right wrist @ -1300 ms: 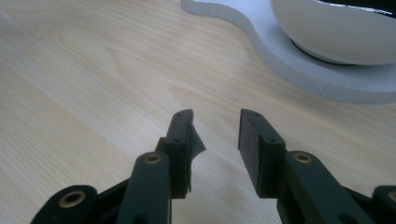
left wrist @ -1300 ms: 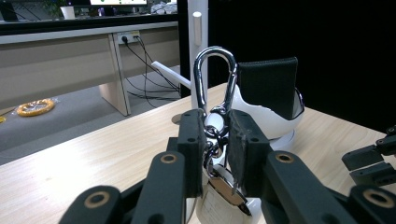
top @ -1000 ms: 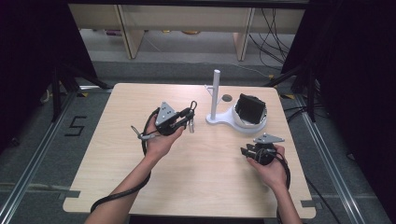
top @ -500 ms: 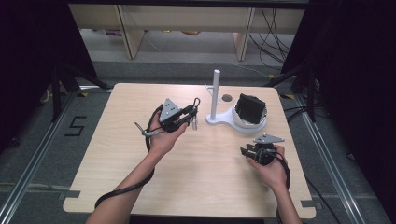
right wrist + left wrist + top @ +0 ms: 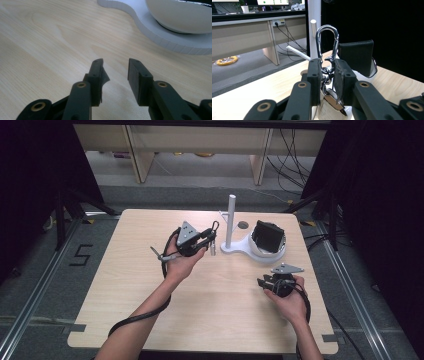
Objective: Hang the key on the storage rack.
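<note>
My left gripper (image 5: 209, 239) is held above the table's middle, shut on a silver carabiner (image 5: 215, 227) that sticks up past the jaws. In the left gripper view the carabiner (image 5: 327, 40) rises between the pads, and a metal padlock (image 5: 329, 106) hangs below it. Just beyond stands a white post (image 5: 313, 37) on a white stand (image 5: 239, 249), whose bowl holds a black wallet (image 5: 267, 237). My right gripper (image 5: 261, 282) rests low near the table's right front, open, with nothing between its fingers (image 5: 97, 72). The stand's base (image 5: 175, 41) lies ahead of it.
A small dark round spot (image 5: 243, 225) sits on the tabletop behind the post. Bare wood spreads left and front of the stand. Beyond the far edge are shelf legs and floor cables; a yellow ring (image 5: 227, 60) lies on the floor.
My left gripper has drifted slightly right and away, closer to the white post, still holding the carabiner. The right gripper has stayed where it was.
</note>
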The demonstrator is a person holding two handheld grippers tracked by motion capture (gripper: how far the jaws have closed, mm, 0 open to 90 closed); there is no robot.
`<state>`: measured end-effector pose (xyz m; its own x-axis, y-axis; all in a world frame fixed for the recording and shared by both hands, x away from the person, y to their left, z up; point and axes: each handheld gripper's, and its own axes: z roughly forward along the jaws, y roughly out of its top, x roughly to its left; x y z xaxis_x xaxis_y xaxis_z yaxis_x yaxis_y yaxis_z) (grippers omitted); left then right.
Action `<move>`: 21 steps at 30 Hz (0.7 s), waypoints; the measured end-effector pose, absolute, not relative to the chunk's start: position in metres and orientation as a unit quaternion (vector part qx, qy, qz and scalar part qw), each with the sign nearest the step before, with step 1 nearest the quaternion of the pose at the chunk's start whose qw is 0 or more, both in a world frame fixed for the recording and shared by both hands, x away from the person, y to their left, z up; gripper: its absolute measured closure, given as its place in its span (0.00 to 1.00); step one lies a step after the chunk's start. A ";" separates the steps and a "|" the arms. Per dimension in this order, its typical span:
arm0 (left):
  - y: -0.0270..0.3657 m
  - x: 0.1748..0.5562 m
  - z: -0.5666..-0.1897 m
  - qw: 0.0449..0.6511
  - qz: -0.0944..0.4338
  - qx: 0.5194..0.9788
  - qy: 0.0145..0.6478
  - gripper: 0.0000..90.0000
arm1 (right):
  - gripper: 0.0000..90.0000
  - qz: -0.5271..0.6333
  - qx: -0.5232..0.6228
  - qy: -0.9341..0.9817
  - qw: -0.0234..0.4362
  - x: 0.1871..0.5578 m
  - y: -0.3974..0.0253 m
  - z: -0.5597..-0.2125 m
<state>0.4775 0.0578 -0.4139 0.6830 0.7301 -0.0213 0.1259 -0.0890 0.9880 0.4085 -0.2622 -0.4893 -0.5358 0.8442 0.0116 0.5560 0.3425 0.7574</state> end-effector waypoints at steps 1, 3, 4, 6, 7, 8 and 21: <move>0.057 0.478 -0.413 0.599 0.252 0.694 0.308 0.84 | 0.73 0.367 0.440 0.796 0.196 0.409 -0.262 -0.489; 0.056 0.479 -0.412 0.600 0.253 0.693 0.308 0.84 | 0.73 0.367 0.440 0.796 0.196 0.408 -0.262 -0.489; 0.055 0.480 -0.411 0.600 0.254 0.693 0.309 0.84 | 0.73 0.368 0.440 0.795 0.196 0.408 -0.262 -0.489; 0.054 0.481 -0.409 0.600 0.256 0.692 0.309 0.84 | 0.73 0.368 0.440 0.795 0.196 0.409 -0.262 -0.489; 0.053 0.483 -0.409 0.601 0.257 0.691 0.310 0.84 | 0.73 0.368 0.440 0.795 0.197 0.409 -0.263 -0.489; 0.053 0.484 -0.408 0.601 0.256 0.691 0.309 0.84 | 0.73 0.369 0.440 0.795 0.197 0.409 -0.263 -0.489; 0.047 0.495 -0.403 0.597 0.266 0.690 0.313 0.84 | 0.73 0.367 0.445 0.793 0.193 0.408 -0.262 -0.489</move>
<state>0.4950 0.0469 -0.4031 0.6629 0.7487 -0.0065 0.1142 -0.0926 0.9891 0.4080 -0.2623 -0.4889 -0.5285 0.8487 0.0207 0.5650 0.3335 0.7547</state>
